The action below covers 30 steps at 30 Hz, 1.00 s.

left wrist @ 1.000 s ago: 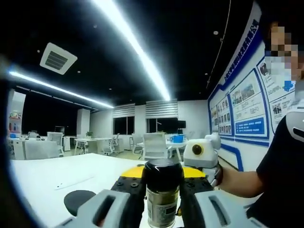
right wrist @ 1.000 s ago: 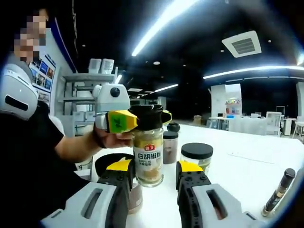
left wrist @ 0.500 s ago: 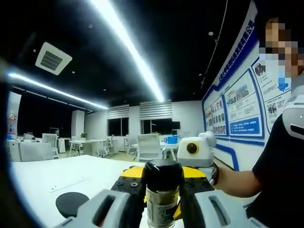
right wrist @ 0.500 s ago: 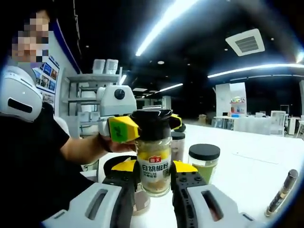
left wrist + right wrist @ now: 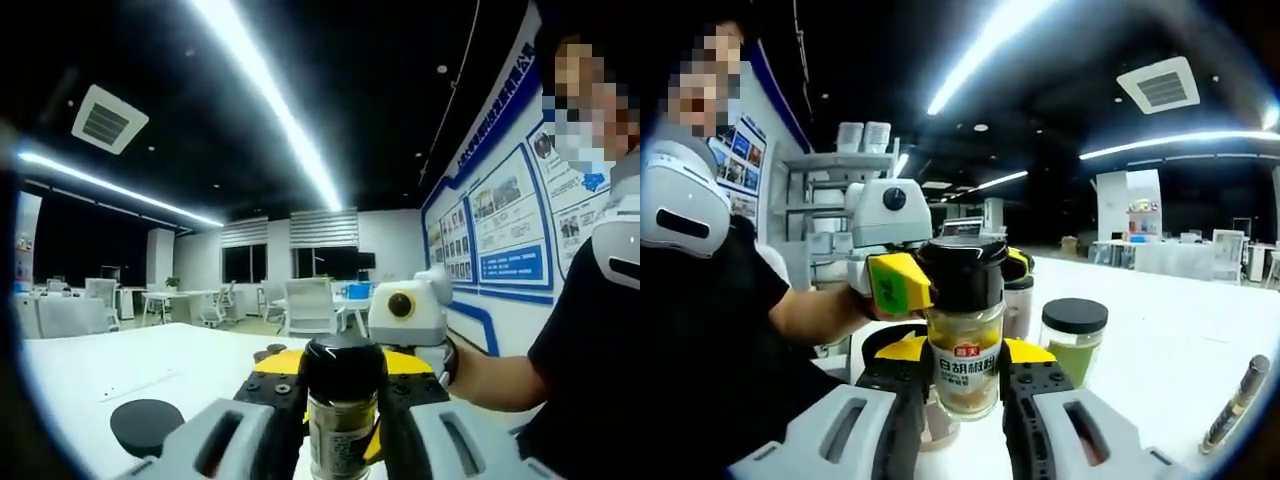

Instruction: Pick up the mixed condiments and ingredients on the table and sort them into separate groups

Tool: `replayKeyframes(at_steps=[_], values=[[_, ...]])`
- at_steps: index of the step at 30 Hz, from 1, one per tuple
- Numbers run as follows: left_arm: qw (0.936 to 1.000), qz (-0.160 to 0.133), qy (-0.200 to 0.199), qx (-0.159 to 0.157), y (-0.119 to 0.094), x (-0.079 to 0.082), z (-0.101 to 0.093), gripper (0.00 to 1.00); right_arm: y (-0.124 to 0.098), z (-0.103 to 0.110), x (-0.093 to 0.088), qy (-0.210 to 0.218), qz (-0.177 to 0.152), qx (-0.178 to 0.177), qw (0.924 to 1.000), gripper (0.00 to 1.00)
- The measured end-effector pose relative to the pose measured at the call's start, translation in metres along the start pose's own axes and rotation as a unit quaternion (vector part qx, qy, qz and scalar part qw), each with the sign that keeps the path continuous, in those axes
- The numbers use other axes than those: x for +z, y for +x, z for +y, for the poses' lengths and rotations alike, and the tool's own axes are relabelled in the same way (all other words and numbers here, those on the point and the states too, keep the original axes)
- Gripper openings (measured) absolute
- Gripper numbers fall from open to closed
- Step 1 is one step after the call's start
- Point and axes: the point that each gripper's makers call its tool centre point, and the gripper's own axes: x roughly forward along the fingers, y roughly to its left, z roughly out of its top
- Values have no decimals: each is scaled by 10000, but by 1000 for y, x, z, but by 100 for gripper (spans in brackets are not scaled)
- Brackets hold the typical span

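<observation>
A glass bottle of white pepper powder (image 5: 963, 345) with a black cap is held off the white table (image 5: 1160, 350) between both grippers. My right gripper (image 5: 963, 372) is shut on its lower body. My left gripper (image 5: 342, 392) is shut on the same bottle (image 5: 342, 410) just under the cap, and its yellow-green fingertip (image 5: 898, 282) shows beside the cap in the right gripper view. The right gripper's yellow fingertips (image 5: 404, 362) peek out behind the bottle in the left gripper view. A person's hand (image 5: 825, 310) holds the left gripper.
A black-lidded jar of greenish contents (image 5: 1072, 338) and another spice bottle (image 5: 1019, 305) stand behind the pepper. A thin dark bottle (image 5: 1236, 402) lies at the right. A black lid (image 5: 140, 424) rests on the table. The person's body (image 5: 585, 370) is close by.
My right gripper's jaws have closed from open onto the pepper bottle that the left gripper was holding. Both views have shifted slightly with the hands.
</observation>
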Motion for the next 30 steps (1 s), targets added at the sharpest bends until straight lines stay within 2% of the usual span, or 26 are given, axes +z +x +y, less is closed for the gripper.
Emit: replayKeyframes(at_steps=[5,10,15,17,19,21,22,30], values=[[9999,-54,-97,-19,-2,-1,2,28,1,-1,-1,-49,77,-77,9999,28],[9999,83,-49,-110,-2,-5,1,29,2,-1,-5,-64,154,-98,9998,28],[9998,183,-41,19,-3,-10,6,30,2,-5,-9,-55,199,-244,9995,28],[9996,282,42,46,-3,-12,7,32,2,-8,-8,-17,143,-303,9994,28],[9992,380,112,36,-3,-15,6,38,1,-9,-7,-9,102,-306,9995,28],[9976,609,326,42,-4,-24,6,41,1,-9,-5,-21,69,-321,9995,28],[9981,544,272,61,-4,-23,5,42,1,-10,-5,-66,73,-338,9994,28],[9978,569,308,134,-9,-23,9,46,-1,-14,-8,-29,122,-445,9989,28]])
